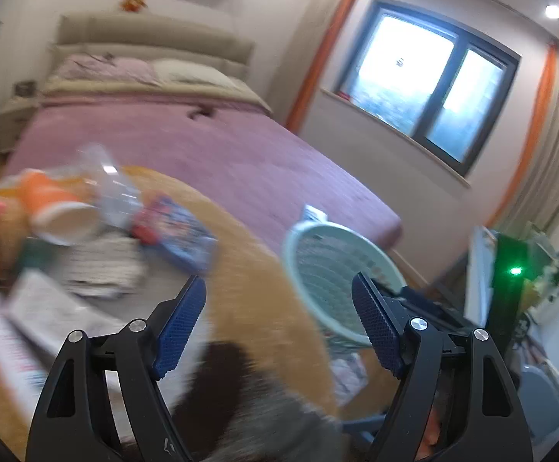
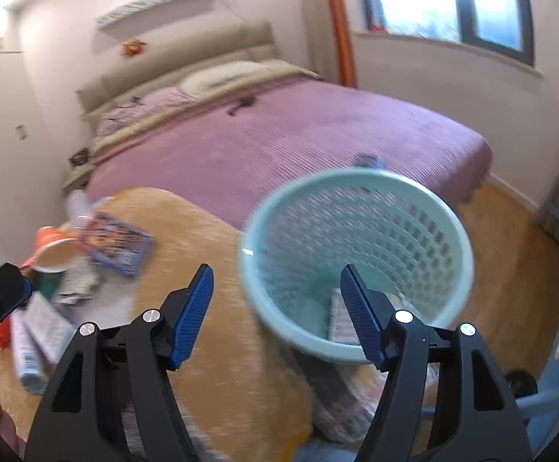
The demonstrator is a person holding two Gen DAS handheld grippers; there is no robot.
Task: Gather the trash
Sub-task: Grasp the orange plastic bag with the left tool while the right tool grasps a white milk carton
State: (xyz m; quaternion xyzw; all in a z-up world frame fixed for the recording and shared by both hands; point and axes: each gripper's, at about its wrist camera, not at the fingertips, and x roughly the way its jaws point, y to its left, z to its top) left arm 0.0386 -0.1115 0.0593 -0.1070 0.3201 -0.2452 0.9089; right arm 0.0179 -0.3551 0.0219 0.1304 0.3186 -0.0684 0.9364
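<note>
A pale green mesh basket [image 2: 356, 246] stands at the right edge of an orange-covered surface [image 2: 218, 346]; it also shows in the left wrist view [image 1: 333, 281]. Some paper lies in its bottom [image 2: 339, 319]. Trash lies at the left: an orange paper cup on its side [image 1: 60, 215], a clear plastic bottle [image 1: 114, 188], a blue and red packet [image 1: 179, 231], crumpled paper [image 1: 102, 265]. My left gripper [image 1: 279, 300] is open and empty above the orange surface. My right gripper [image 2: 277, 288] is open and empty by the basket's near rim.
A bed with a pink cover [image 1: 210, 146] lies behind. A window [image 1: 429, 77] is at the right. Flat printed packets [image 2: 41, 331] lie at the left. Wooden floor [image 2: 510, 269] is right of the basket. Both views are motion-blurred.
</note>
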